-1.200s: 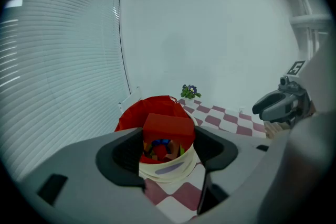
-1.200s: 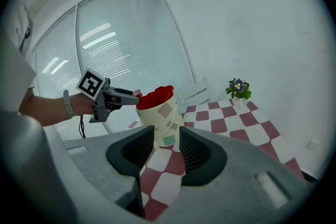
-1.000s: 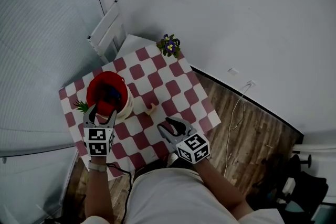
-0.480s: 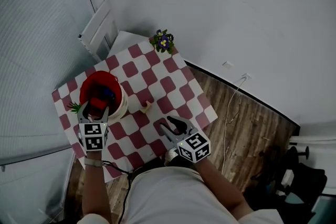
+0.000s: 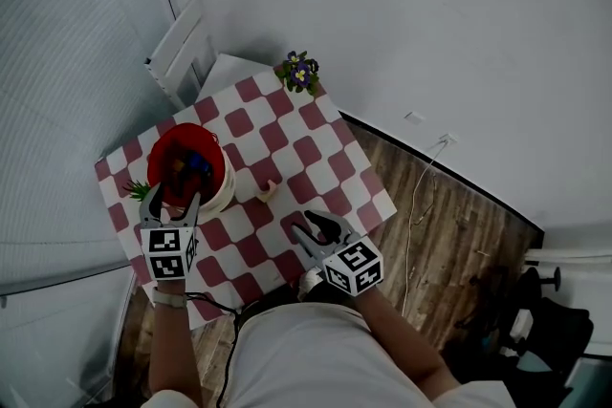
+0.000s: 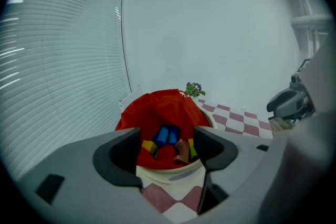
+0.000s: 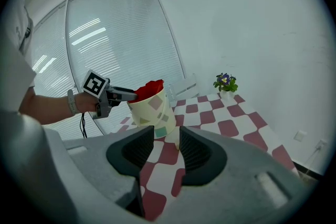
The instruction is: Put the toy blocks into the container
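The container (image 5: pixel 212 191), a pale bucket with a red liner, stands at the table's left. In the left gripper view several blocks (image 6: pixel 169 136) lie in it: blue, yellow, orange and green. My left gripper (image 5: pixel 170 201) hangs at its near rim, open and empty, and the left gripper view looks between its jaws (image 6: pixel 165 149) into the container (image 6: pixel 163 113). A beige block (image 5: pixel 269 193) lies on the cloth to the container's right. My right gripper (image 5: pixel 320 225) is shut and empty above the table's near edge. Its own view shows it (image 7: pixel 167 147) pointing at the container (image 7: pixel 153 107) and the left gripper (image 7: pixel 113 94).
The small table (image 5: pixel 325 167) has a red and white checked cloth. A potted plant with purple flowers (image 5: pixel 300 72) stands at its far corner, a small green plant (image 5: pixel 140 190) left of the container. A white slatted frame (image 5: pixel 177 48) leans behind. A cable (image 5: pixel 421 205) runs across the wooden floor.
The left gripper has drawn back a little from over the container toward its near rim. The right gripper has stayed where it was. The head view has shifted slightly.
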### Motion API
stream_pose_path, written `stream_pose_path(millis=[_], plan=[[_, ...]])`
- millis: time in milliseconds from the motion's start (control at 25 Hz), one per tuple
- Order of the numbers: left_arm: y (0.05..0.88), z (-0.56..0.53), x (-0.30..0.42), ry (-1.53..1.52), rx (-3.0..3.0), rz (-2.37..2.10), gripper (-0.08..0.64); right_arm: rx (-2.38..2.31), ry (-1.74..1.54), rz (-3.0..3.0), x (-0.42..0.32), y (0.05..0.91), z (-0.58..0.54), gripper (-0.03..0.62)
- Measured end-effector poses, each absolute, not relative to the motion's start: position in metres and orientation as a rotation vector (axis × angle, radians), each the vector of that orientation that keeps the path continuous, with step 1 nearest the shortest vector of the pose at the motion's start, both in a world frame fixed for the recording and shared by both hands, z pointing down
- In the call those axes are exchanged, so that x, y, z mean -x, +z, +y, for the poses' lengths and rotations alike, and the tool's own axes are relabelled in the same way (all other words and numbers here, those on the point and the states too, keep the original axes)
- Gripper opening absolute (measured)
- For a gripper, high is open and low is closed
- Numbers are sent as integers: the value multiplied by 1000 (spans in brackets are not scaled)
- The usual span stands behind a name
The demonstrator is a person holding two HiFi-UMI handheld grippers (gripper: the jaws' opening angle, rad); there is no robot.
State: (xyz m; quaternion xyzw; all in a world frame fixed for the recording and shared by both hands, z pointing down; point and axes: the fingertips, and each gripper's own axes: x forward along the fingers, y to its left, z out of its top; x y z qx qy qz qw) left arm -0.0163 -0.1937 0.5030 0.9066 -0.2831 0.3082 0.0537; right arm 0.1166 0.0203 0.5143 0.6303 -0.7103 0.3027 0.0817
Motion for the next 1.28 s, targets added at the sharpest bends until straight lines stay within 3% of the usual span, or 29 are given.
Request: stream_pose_path(millis=[400,1280], plan=[[488,-168,35,762,-2765,-804,293,-1832,848,-2107,-96,522,6,137],[529,-106,101,756,-2451,-1057,293,-1559,773,-2019,-118,587,-54,264]])
